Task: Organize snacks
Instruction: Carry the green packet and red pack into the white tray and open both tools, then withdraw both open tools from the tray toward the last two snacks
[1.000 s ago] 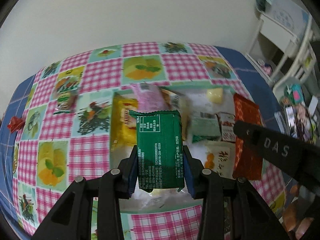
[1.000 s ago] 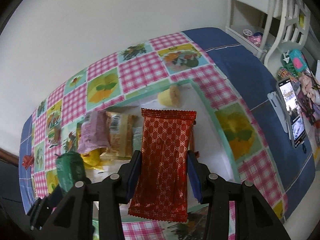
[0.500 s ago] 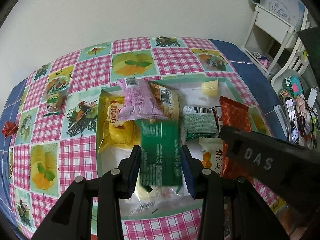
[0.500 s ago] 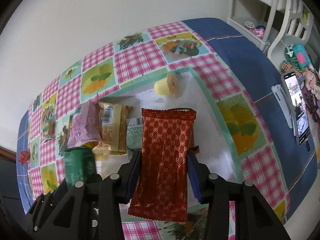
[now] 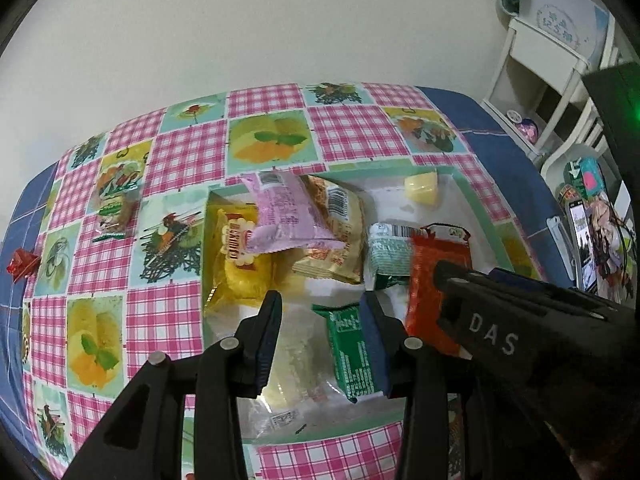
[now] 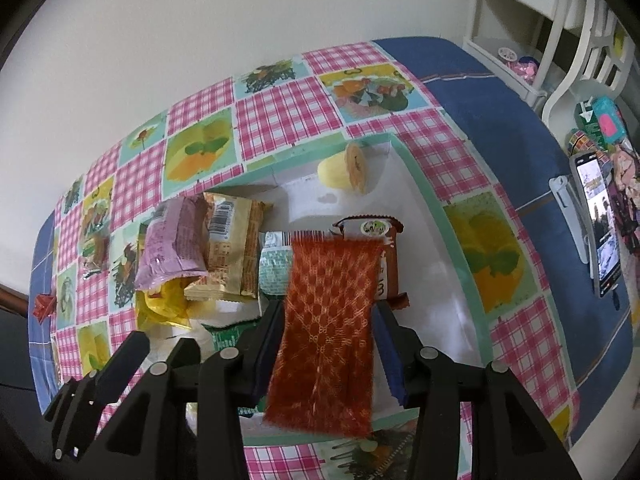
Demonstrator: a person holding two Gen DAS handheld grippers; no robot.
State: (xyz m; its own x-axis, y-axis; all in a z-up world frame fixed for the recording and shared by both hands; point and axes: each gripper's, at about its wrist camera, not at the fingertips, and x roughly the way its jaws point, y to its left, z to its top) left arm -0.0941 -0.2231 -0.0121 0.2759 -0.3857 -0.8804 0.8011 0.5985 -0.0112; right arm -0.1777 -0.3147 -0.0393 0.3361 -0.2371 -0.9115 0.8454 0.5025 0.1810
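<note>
A white tray with a green rim holds several snack packets on the checked tablecloth. My left gripper is open; the green packet lies loose in the tray against its right finger. My right gripper stands open around the red packet, which looks blurred between the fingers above the tray; it also shows in the left wrist view. A pink packet, a gold packet, a yellow packet and a pale green packet lie in the tray.
A small yellow cake roll sits at the tray's far end. A wrapped snack and a red candy lie on the cloth at the left. A phone lies on the blue cloth at the right, near white furniture.
My left gripper opened and the green packet dropped into the tray beside its right finger. My right gripper lowered toward the tray and opened; the red packet is blurred between its fingers.
</note>
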